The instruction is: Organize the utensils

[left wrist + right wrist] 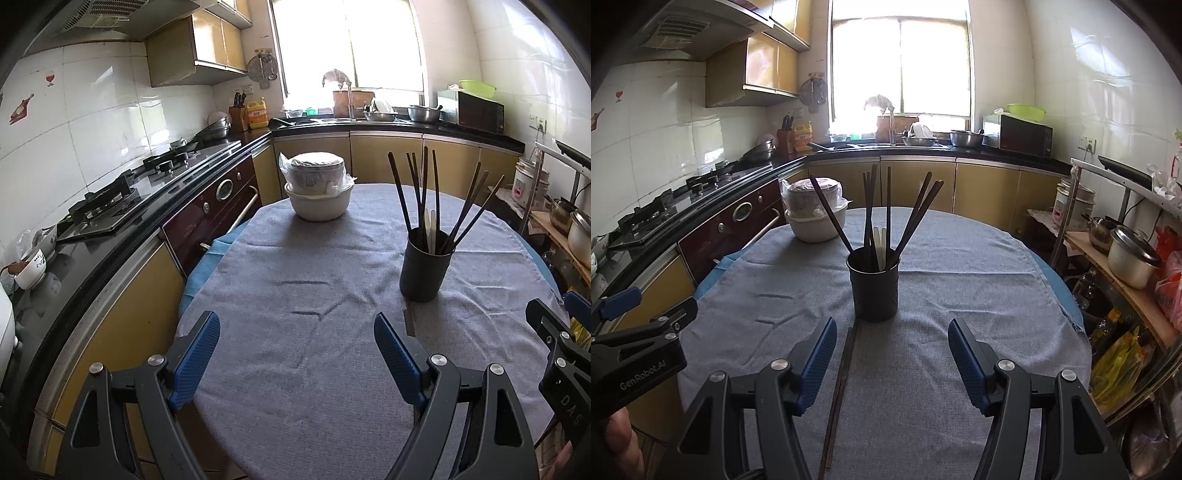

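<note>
In the left wrist view, a round table draped in grey cloth (295, 350) is seen in a tiled kitchen, with a stack of white bowls (317, 192) at its far side and a black cylindrical utensil holder (424, 269) already filled with dark chopsticks (424, 192), while the left gripper (295, 350) is held wide apart and empty. In the right wrist view, a last pair of dark chopsticks (838, 391) is seen lying on the cloth just in front of the holder, between the moderately spread, empty fingers of the right gripper (892, 360). The task is judged nearly finished, with only that pair left to be placed.
</note>
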`<state>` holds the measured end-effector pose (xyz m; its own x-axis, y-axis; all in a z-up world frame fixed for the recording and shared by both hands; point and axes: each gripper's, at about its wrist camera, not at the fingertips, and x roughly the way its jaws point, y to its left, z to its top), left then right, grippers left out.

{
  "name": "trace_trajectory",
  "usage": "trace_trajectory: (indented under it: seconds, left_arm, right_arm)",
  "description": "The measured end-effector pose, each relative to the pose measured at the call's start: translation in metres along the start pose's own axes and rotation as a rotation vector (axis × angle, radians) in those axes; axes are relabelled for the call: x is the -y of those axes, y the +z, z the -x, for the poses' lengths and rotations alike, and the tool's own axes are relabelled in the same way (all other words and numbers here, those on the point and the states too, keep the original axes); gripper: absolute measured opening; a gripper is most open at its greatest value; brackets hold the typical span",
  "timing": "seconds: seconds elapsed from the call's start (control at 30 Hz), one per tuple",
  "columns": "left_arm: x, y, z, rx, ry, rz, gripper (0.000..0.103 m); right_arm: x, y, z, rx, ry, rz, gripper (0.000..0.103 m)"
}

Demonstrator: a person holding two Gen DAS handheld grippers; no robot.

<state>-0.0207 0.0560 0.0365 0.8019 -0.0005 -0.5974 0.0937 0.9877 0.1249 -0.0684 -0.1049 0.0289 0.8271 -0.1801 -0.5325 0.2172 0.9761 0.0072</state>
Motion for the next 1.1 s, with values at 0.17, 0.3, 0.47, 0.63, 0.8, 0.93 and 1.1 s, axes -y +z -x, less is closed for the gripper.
trace_trajectory:
  seconds: [0.17, 0.3, 0.47, 0.63, 0.8, 0.93, 1.1]
  left_arm:
    - [-0.001, 0.001, 0.001, 0.004, 0.003, 0.001, 0.086]
    - [-0.003, 0.004, 0.002, 0.012, 0.004, 0.004, 0.086]
    - [-0.004, 0.007, 0.004, 0.021, 0.002, 0.002, 0.086]
    - [-0.007, 0.011, 0.006, 0.029, -0.002, -0.001, 0.086]
    - [-0.010, 0.015, 0.005, 0.034, -0.008, -0.003, 0.086]
    - [-0.015, 0.019, 0.003, 0.036, -0.010, -0.004, 0.086]
    - [-0.022, 0.023, 0.000, 0.035, -0.016, 0.000, 0.086]
  right_arm:
    - [0.001, 0.004, 0.000, 0.006, 0.000, -0.001, 0.067]
    - [0.000, 0.010, 0.002, 0.021, -0.003, -0.003, 0.067]
    - [-0.003, 0.013, 0.002, 0.025, -0.008, 0.001, 0.068]
    - [-0.004, 0.016, 0.002, 0.029, -0.011, -0.005, 0.068]
    - [-0.007, 0.020, 0.001, 0.030, -0.018, -0.009, 0.068]
    - [-0.010, 0.023, -0.002, 0.030, -0.021, -0.014, 0.068]
    - [-0.017, 0.026, -0.004, 0.031, -0.030, -0.003, 0.068]
